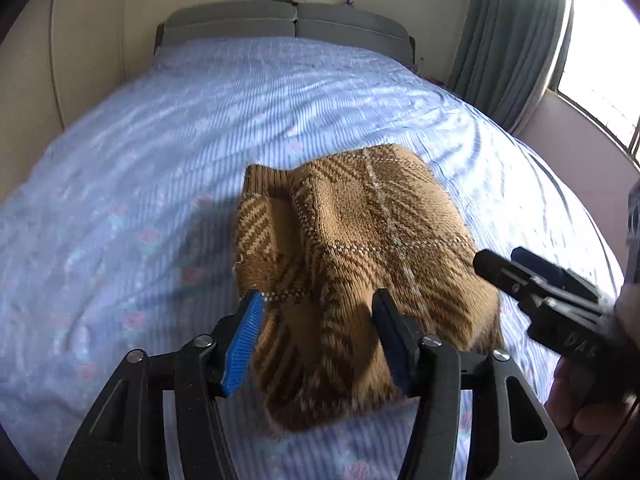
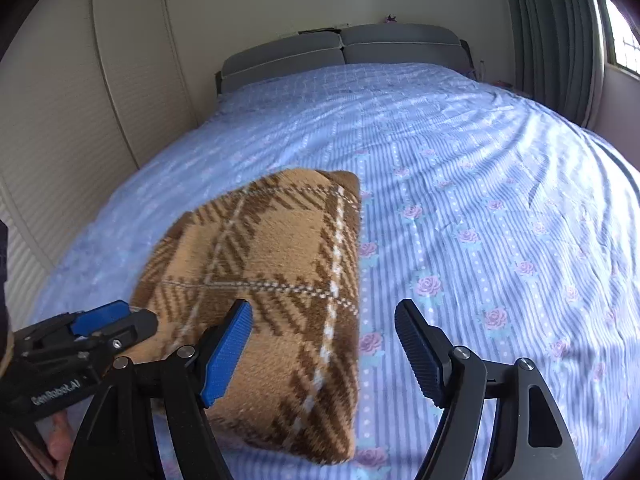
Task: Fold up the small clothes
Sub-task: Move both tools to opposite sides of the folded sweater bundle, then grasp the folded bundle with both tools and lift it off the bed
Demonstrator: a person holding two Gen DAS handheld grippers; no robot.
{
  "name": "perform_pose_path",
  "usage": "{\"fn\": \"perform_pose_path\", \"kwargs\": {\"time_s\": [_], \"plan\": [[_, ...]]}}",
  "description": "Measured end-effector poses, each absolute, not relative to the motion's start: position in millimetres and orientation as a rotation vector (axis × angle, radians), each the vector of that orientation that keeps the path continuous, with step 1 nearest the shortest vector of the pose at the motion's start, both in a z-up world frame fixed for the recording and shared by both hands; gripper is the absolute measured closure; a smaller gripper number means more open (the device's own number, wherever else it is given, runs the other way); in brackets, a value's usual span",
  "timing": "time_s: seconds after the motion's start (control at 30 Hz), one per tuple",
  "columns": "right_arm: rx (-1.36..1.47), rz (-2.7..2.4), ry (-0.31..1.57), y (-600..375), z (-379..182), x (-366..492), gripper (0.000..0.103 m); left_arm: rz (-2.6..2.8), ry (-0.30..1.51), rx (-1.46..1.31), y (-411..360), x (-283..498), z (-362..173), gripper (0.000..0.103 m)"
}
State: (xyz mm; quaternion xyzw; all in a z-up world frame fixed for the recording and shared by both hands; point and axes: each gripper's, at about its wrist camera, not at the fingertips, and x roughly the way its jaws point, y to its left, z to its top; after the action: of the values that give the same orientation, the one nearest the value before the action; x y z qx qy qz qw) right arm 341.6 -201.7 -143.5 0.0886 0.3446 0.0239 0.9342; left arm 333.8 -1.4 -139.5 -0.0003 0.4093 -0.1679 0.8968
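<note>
Left wrist view
- Your left gripper [image 1: 318, 312]: its fingers stand apart at 6 o'clock, one blue pad [image 1: 244, 340] toward 7 and a dark pad toward 5; nothing is pinched between them.
- Sweater [image 1: 360, 264]: the brown plaid knit lies folded into a thick bundle on the bed, at the centre of the picture and running down toward 6 o'clock. Its near end sits between and under your open fingers; whether the pads touch the knit cannot be told.
- Loose part: a ribbed edge and a turned-over flap show at the bundle's 10 o'clock corner.
- Your right gripper [image 1: 500, 260]: it comes in from 4 o'clock, its tip just over the sweater's right edge. From here you cannot tell how its fingers stand.
- Bed sheet [image 1: 160, 160]: pale blue with stripes and small roses, wrinkled, filling the view.
- Headboard [image 1: 288, 24]: grey and padded, at 12 o'clock.
- Curtain [image 1: 508, 40]: grey-green, at 2 o'clock beside a bright window.

Right wrist view
- Your right gripper [image 2: 324, 320]: fingers wide apart at 6 o'clock, holding nothing.
- Sweater [image 2: 272, 264]: it lies from the centre toward 7 o'clock. Its right edge falls between your fingers; the blue pad [image 2: 226, 356] overlaps the knit, the dark pad stands over bare sheet.
- Your left gripper [image 2: 120, 324]: it enters from 8 o'clock at the sweater's left edge.
- Bed sheet [image 2: 500, 220]: bare from 1 to 5 o'clock.
- Headboard [image 2: 344, 52]: at 12 o'clock.
</note>
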Motion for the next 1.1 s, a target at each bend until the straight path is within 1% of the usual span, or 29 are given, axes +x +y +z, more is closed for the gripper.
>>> {"fn": "perform_pose_path", "kwargs": {"time_s": [0.03, 0.1, 0.17, 0.23, 0.27, 0.37, 0.43, 0.77, 0.97, 1.07, 1.1], "plan": [[0.197, 0.067, 0.700, -203, -140, 338, 0.022, -0.347, 0.851, -0.005, 1, 331, -138, 0.038], [0.216, 0.086, 0.688, -206, -135, 333, 0.015, -0.337, 0.866, -0.037, 10, 329, -137, 0.033], [0.230, 0.092, 0.684, -211, -132, 329, 0.014, -0.327, 0.879, -0.077, 20, 330, -137, 0.032], [0.242, 0.095, 0.696, -213, -132, 329, 0.014, -0.306, 0.887, -0.093, 27, 333, -140, 0.022], [0.250, 0.099, 0.705, -216, -132, 331, 0.014, -0.301, 0.890, -0.101, 30, 334, -142, 0.020], [0.275, 0.101, 0.738, -222, -137, 341, 0.014, -0.308, 0.896, -0.131, 33, 340, -148, 0.017], [0.280, 0.098, 0.758, -225, -141, 349, 0.014, -0.311, 0.893, -0.135, 34, 342, -151, 0.014], [0.279, 0.152, 0.867, -233, -158, 393, 0.014, -0.387, 0.930, -0.280, 41, 360, -173, 0.011], [0.354, 0.238, 0.940, -239, -167, 411, 0.014, -0.424, 0.963, -0.370, 46, 365, -185, 0.011], [0.415, 0.283, 0.999, -244, -172, 423, 0.014, -0.444, 1.004, -0.466, 55, 366, -192, 0.013], [0.434, 0.295, 1.021, -244, -174, 427, 0.014, -0.452, 1.019, -0.499, 57, 367, -195, 0.016]]}}
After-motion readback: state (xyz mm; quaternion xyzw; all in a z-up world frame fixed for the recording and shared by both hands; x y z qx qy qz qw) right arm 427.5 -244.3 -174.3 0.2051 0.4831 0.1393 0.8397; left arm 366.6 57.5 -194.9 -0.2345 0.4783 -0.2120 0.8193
